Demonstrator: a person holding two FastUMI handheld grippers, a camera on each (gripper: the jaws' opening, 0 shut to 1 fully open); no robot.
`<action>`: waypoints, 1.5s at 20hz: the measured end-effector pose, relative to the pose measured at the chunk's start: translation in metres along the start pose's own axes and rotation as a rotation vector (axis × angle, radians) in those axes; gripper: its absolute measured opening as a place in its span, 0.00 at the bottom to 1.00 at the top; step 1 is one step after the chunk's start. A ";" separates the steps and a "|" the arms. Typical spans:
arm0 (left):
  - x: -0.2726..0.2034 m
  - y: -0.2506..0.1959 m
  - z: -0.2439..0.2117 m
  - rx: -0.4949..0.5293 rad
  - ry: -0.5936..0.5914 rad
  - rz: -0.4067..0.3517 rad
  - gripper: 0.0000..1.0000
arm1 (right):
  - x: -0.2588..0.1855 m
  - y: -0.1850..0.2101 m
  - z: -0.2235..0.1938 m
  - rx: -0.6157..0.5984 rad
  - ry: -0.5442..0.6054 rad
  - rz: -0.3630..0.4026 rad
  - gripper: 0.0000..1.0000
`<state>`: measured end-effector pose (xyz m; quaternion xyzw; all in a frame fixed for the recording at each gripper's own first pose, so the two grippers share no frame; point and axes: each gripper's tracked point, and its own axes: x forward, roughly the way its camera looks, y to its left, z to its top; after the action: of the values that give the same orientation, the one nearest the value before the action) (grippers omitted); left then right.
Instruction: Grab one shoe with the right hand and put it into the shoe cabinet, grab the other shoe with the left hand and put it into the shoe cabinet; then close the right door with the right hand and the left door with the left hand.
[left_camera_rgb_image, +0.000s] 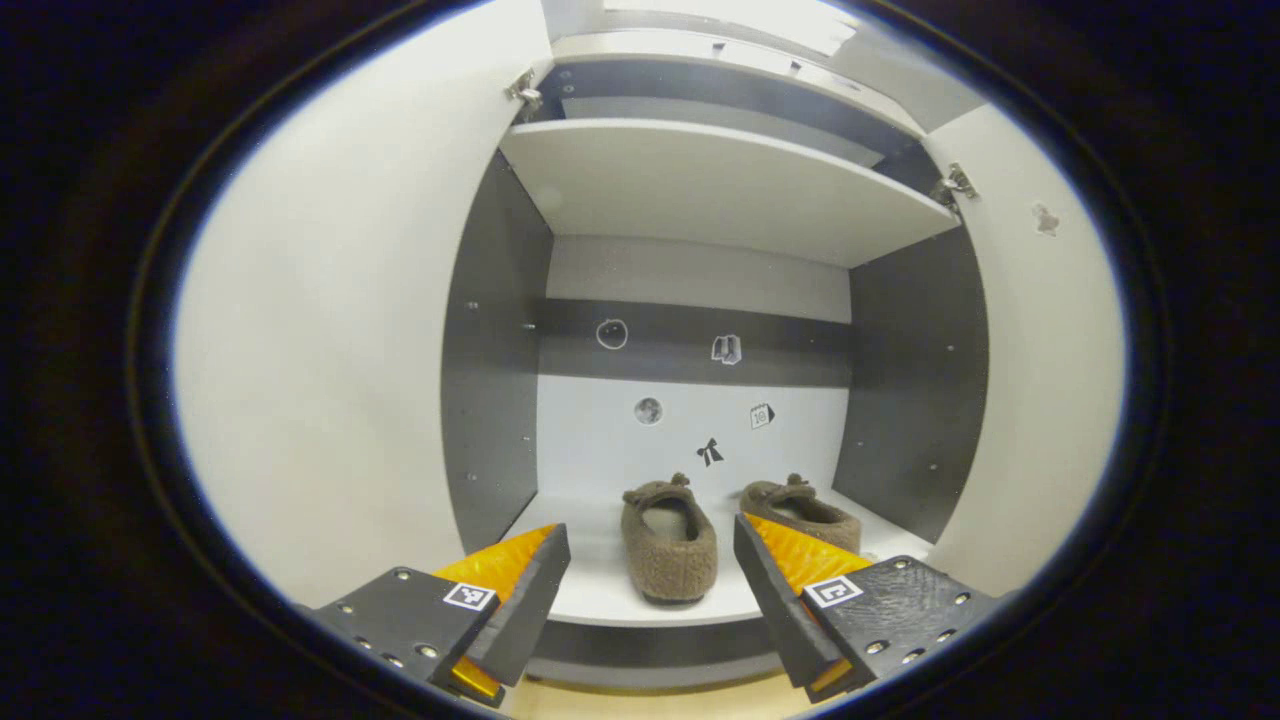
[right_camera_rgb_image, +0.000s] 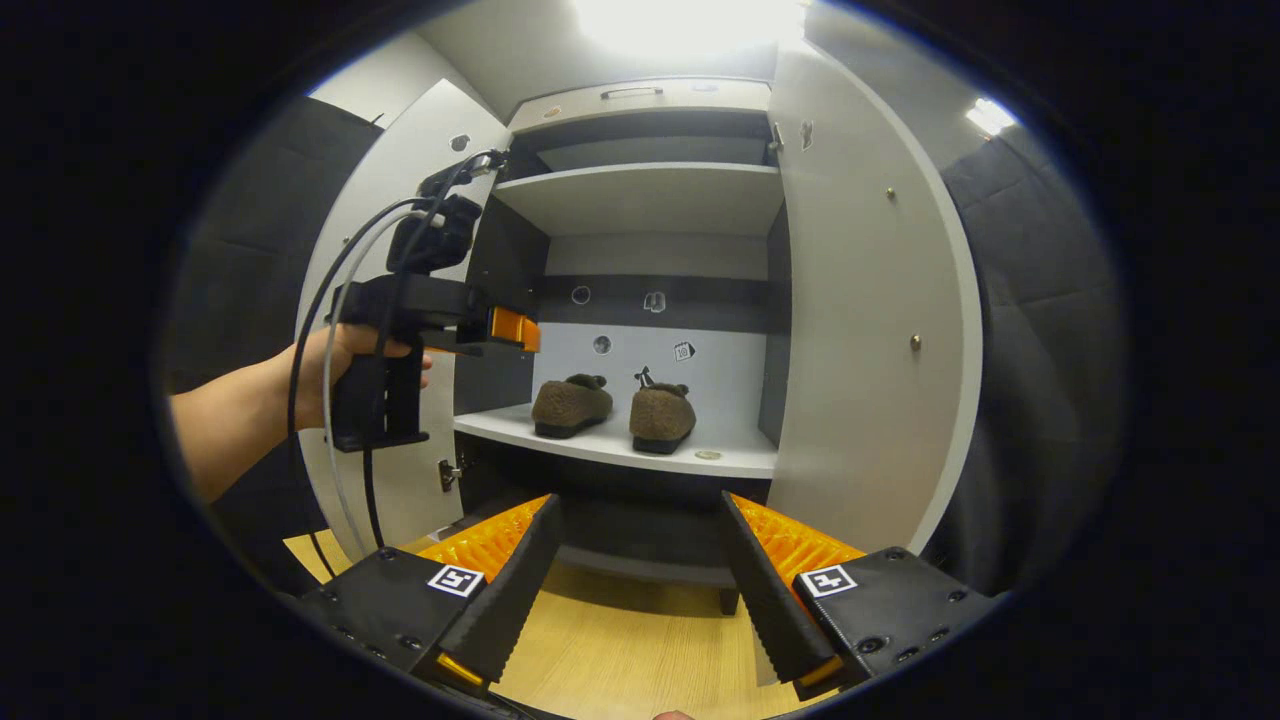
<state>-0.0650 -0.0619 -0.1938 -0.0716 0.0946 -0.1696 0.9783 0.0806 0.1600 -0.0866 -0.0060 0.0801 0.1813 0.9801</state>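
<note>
Left gripper view: looks straight into open shoe cabinet (left_camera_rgb_image: 700, 190), both doors swung wide.
Left gripper (left_camera_rgb_image: 652, 590): fingers spread apart, nothing between them, held just in front of lower shelf's front edge.
Right gripper (right_camera_rgb_image: 640, 580): fingers likewise parted and empty, set back from cabinet, above wooden floor (right_camera_rgb_image: 620, 650).
Left shoe (left_camera_rgb_image: 668, 540): brown fleecy slipper on lower shelf (left_camera_rgb_image: 600, 600), near front edge, toe toward back wall, heel toward camera; small bow on the toe.
Right shoe (left_camera_rgb_image: 805, 512): same kind, just beside the first on its right, farther back on shelf, partly hidden by a gripper finger.
Shoes from right gripper view: pair side by side, close but apart, mid-shelf (right_camera_rgb_image: 572, 405) (right_camera_rgb_image: 662, 417); small round disc lying on shelf near front edge, right of them.
Left door (left_camera_rgb_image: 330, 350): open, plain pale inner face, hinge at upper corner.
Right door (right_camera_rgb_image: 870, 330): open, pale, a few small fittings on inner face.
Upper shelf (left_camera_rgb_image: 720, 185): pale board, seen from below.
Markings: small stickers on back wall (left_camera_rgb_image: 690, 440), a ring, a cup-like shape, a round disc, a calendar-like square, a black bow; no writing legible. Square black-and-white coded tags on both grippers' finger bases.
Hand (right_camera_rgb_image: 330, 370): seen from right gripper view, grips handle of left gripper before left door, cables looping down from it.
</note>
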 end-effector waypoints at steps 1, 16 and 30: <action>-0.014 0.000 0.001 0.009 -0.007 -0.002 1.00 | -0.004 0.001 0.004 0.004 -0.007 -0.001 0.98; -0.161 0.018 -0.009 0.047 -0.043 0.022 1.00 | -0.046 0.015 0.053 0.030 -0.099 0.014 0.97; -0.231 0.038 -0.021 0.050 -0.042 0.051 1.00 | -0.076 -0.022 0.053 0.040 -0.097 -0.064 0.99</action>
<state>-0.2712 0.0511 -0.1837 -0.0484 0.0713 -0.1456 0.9856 0.0264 0.1149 -0.0223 0.0196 0.0359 0.1482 0.9881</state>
